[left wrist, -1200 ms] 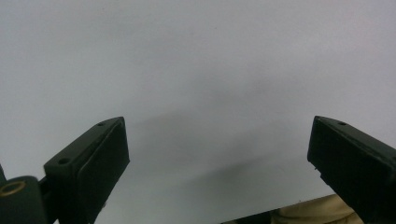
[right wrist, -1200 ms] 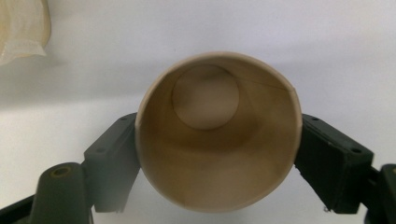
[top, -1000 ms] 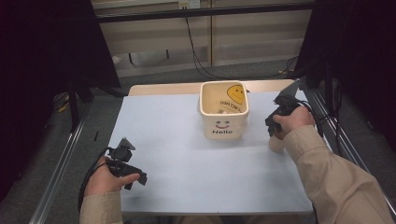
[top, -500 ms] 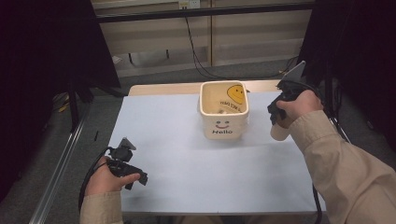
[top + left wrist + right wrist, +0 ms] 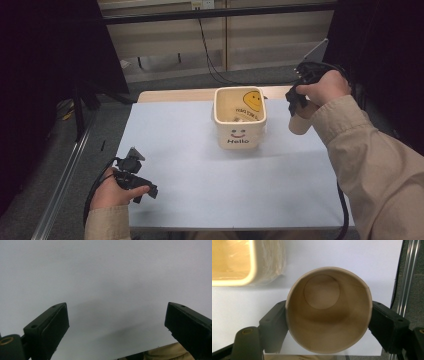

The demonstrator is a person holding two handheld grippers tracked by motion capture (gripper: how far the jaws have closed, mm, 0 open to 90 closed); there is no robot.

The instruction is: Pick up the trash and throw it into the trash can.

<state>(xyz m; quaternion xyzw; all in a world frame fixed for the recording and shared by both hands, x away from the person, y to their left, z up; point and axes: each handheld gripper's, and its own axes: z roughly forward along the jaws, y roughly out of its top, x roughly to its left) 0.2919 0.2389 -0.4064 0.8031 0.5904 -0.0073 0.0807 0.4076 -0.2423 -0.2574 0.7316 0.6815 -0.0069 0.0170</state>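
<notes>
Paper cup [image 5: 328, 312]: we see the right hand-held gripper [image 5: 328, 322] clamping it beside the bin [image 5: 240, 118]; the left hand-held gripper [image 5: 117, 322] gapes wide, empty.

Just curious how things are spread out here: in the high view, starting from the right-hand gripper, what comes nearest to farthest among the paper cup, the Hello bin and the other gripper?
1. Paper cup: held between the right gripper's jaws, right of the bin.
2. Hello bin: just left of the cup, mid-table at the back.
3. Left gripper: far across, at the near left corner.
</notes>
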